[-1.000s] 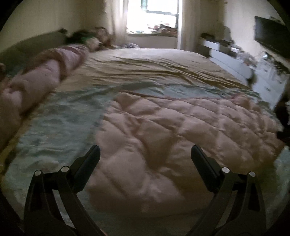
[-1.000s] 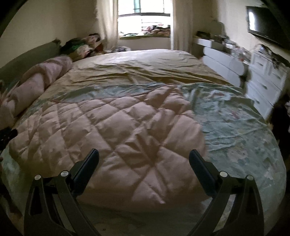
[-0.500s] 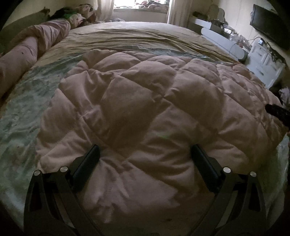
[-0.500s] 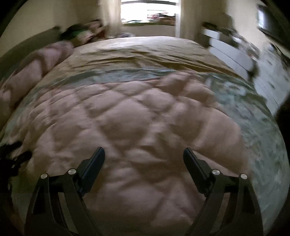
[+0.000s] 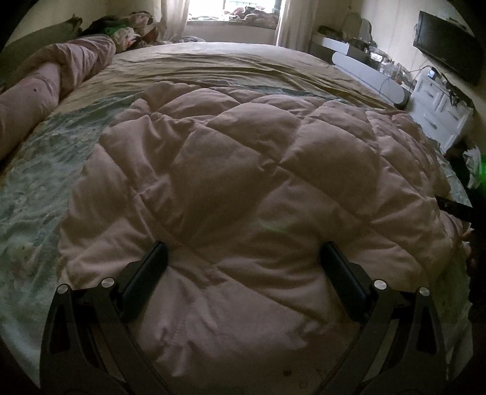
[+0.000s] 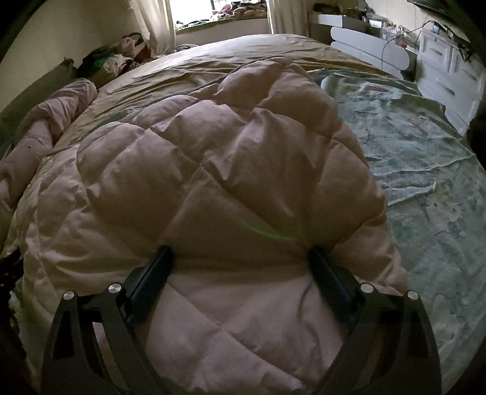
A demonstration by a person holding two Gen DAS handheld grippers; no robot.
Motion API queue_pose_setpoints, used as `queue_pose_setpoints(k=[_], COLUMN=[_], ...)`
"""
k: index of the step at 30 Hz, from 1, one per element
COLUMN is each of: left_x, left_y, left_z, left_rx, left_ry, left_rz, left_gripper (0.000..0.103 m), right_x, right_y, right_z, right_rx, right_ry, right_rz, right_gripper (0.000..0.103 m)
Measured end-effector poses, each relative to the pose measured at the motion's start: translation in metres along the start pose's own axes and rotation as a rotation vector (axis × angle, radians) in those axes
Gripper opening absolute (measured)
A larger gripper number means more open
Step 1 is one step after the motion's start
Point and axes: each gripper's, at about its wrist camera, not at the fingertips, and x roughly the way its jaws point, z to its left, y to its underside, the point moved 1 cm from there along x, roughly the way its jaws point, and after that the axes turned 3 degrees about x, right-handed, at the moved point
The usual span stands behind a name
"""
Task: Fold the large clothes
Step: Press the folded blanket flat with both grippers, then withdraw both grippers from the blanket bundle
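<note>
Both my grippers, left [image 5: 243,273] and right [image 6: 240,273], stood spread over the pink quilted coat [image 5: 243,182]; I judged each should pinch one edge layer

Puffy pink quilted garment [image 5: 243,182], spread flat across the bed

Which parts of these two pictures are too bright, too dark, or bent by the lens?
Left wrist view: the window is overexposed, the pink quilted padded coat sits dim in backlight, corners black. Right wrist view: same window glare, a green flare streak crosses the coat, and the bed bulges from fisheye.
</note>
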Motion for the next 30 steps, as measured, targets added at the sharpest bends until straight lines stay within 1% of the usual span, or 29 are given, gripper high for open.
queue_pose_setpoints(k=[4,8,12,14,19,23,27,30], left_x=[-0.007,-0.017,-0.032,-0.041,-0.075,-0.1,-0.121,-0.134], left_y=[-0.004,-0.006,-0.008,-0.009,-0.011,-0.006,0.0,0.006], left_z=[-0.003,-0.004,-0.007,-0.01,-0.021,-0.031,-0.042,-0.05], left_rx=[0.003,0.0,-0.008,-0.013,-0.013,-0.014,-0.012,-0.006], left_ry=[-0.015,-0.018,-0.036,-0.031,-0.044,-0.038,-0.041,-0.046], left_rz=[0.0,-0.01,-0.027,-0.04,-0.097,-0.14,-0.174,-0.189], left_gripper=[0.095,0.095,0.095,0.095,0.095,0.095,0.095,0.095], right_x=[-0.017,-0.047,-0.071,-0.083,-0.111,-0.141,-0.171,-0.189], right_y=[-0.006,-0.004,-0.001,0.003,0.014,0.024,0.035,0.044], right_z=[0.006,0.013,0.021,0.024,0.031,0.037,0.039,0.042], right_rx=[-0.008,-0.025,-0.046,-0.059,-0.081,-0.112,-0.12,-0.137], right_ry=[0.02,-0.008,-0.033,-0.045,-0.044,-0.022,-0.047,-0.044], right_rz=[-0.024,-0.089,-0.116,-0.124,-0.167,-0.239,-0.284,-0.315], right_gripper=[0.092,0.099,0.099,0.099,0.099,0.099,0.099,0.099])
